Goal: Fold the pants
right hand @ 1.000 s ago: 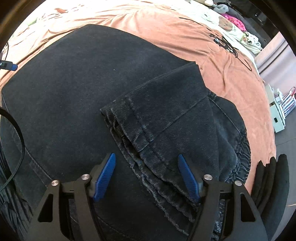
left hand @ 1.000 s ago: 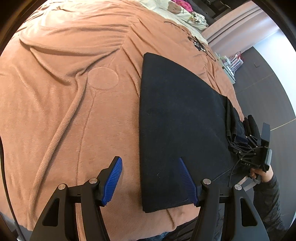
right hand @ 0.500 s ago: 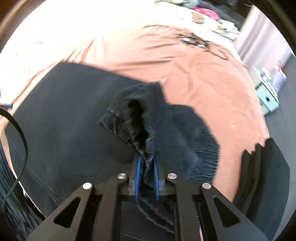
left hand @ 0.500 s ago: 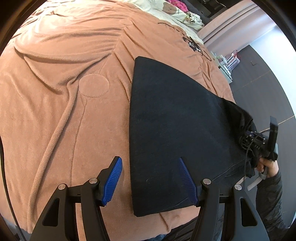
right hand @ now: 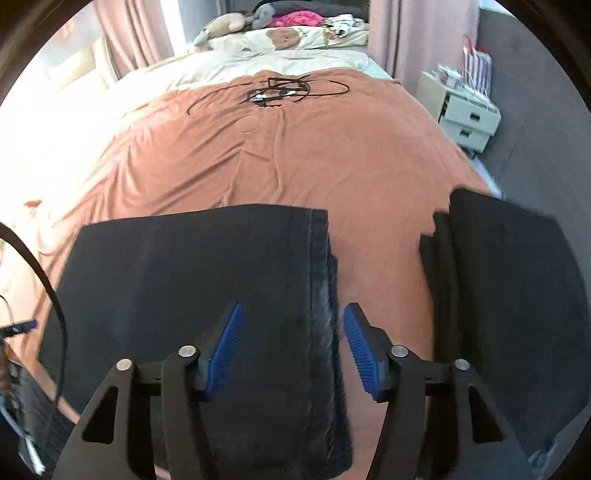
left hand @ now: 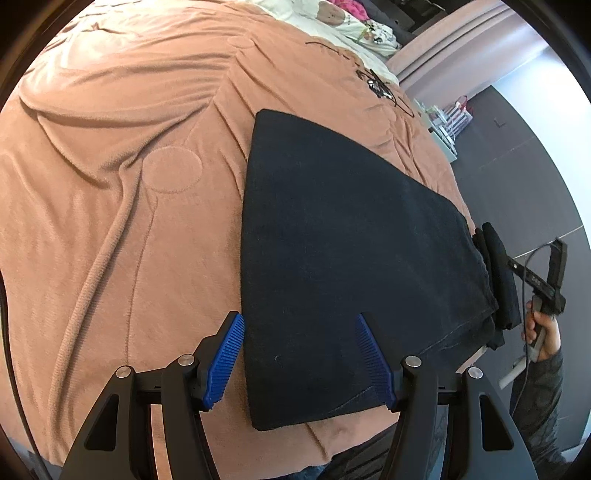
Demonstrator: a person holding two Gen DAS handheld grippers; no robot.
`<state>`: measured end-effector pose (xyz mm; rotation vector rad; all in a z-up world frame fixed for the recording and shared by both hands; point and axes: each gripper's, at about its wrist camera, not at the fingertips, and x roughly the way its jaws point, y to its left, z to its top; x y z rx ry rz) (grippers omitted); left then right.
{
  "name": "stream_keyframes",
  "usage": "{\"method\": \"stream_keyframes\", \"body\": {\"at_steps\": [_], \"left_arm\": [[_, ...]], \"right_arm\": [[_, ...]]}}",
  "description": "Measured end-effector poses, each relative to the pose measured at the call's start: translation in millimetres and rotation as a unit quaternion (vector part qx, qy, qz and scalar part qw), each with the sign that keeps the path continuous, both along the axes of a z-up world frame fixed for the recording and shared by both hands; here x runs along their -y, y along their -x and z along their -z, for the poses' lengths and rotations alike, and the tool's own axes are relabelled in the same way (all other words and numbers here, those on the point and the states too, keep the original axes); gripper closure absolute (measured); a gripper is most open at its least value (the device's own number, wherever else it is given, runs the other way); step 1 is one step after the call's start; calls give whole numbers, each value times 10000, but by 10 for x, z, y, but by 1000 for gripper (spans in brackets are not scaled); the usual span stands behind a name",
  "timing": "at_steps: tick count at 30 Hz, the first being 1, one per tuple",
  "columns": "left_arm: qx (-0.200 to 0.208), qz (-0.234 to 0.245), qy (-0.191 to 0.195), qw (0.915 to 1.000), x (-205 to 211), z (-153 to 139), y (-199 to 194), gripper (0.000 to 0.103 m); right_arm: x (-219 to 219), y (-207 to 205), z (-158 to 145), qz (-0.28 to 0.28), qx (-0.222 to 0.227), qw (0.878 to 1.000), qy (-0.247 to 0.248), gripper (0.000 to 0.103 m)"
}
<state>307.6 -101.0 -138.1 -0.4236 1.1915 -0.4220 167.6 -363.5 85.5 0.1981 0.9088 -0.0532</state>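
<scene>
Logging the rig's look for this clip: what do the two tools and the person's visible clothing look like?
Both tools, left and right, have black angular frames with silver pivot bolts and two fingers faced with ribbed blue pads. In the left view, the right tool's black body trails a thin dark cable, and its hand emerges from a dark grey sleeve. A black cable loops at the right view's left edge.

bed: rust-orange blanket (right hand: 295, 155), cream bedding beyond it | head end: soft toys (right hand: 236, 22), printed pillows (right hand: 295, 37) | curtains (right hand: 413, 40): dusty pink | bedside: white drawer unit (right hand: 467, 114), cluttered top | floor (left hand: 517, 155): dark grey | light: bright daylight from the left
</scene>
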Motion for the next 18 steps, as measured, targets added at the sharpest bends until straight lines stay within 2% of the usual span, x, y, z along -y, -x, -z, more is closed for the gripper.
{"method": "stream_keyframes", "body": {"at_steps": [4,8,13,18], "left_arm": [[-53,38,23,10000,26,33,17,38],[-87,64,34,9999,44,65,43,38],[-189,60,82,9998,47,133,62,38],[-369,-31,180,9992,34,243,46,38]], "right_arm": [[144,309,109,178,98,9963,-832,48],[321,606,153,328,214,9896,-1384,48],[469,943,307,478,424,9758,-2091,48],[571,1063,640,587,363,9608,-2685,48]]}}
